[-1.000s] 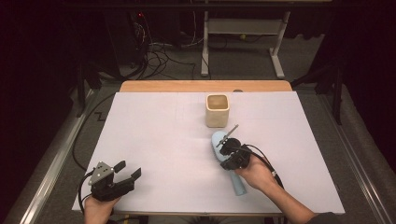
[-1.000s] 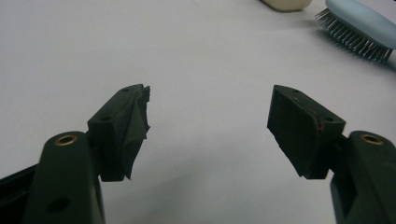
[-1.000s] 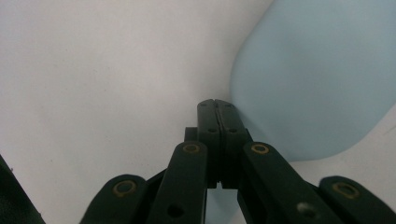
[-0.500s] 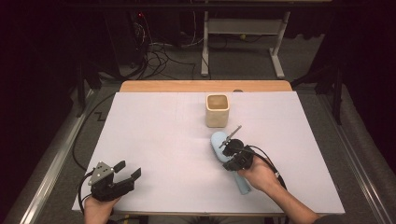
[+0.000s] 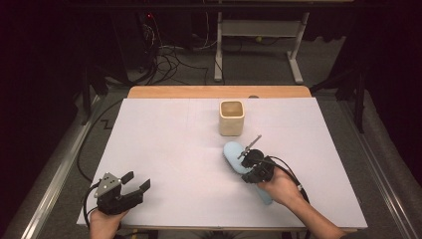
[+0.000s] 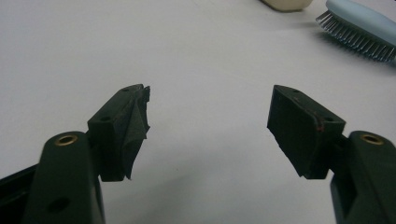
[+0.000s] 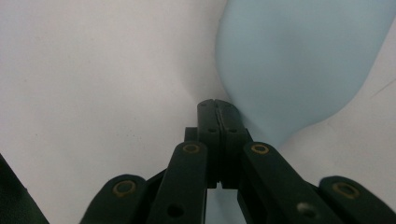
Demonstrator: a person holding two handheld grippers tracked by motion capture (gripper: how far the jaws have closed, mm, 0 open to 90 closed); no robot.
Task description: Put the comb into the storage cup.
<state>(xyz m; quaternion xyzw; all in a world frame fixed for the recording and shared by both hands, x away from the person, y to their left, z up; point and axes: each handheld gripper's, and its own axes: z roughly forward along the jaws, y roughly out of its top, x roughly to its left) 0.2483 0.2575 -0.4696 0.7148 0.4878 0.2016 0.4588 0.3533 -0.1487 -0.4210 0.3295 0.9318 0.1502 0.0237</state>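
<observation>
A light blue hairbrush [image 5: 233, 154] lies bristles down on the white table, its head toward a beige square cup [image 5: 232, 117]. My right gripper [image 5: 247, 168] hovers over the brush's neck, and the person's hand covers the handle. In the right gripper view that gripper [image 7: 217, 105] has its jaws pressed together with nothing between them, and the brush head [image 7: 299, 60] lies just beyond the tips. My left gripper [image 5: 137, 180] rests at the front left, open and empty [image 6: 210, 121]. The left gripper view has the brush [image 6: 359, 21] at its far upper right.
The table [image 5: 164, 144] is covered with white paper, with a wooden strip along its far edge. Beyond the table are a dark floor, cables and a desk frame [image 5: 259, 45]. The cup's base [image 6: 285, 3] shows at the top of the left gripper view.
The right hand and its gripper have drifted very slightly to the right over the brush. The left gripper and the brush have stayed where they were.
</observation>
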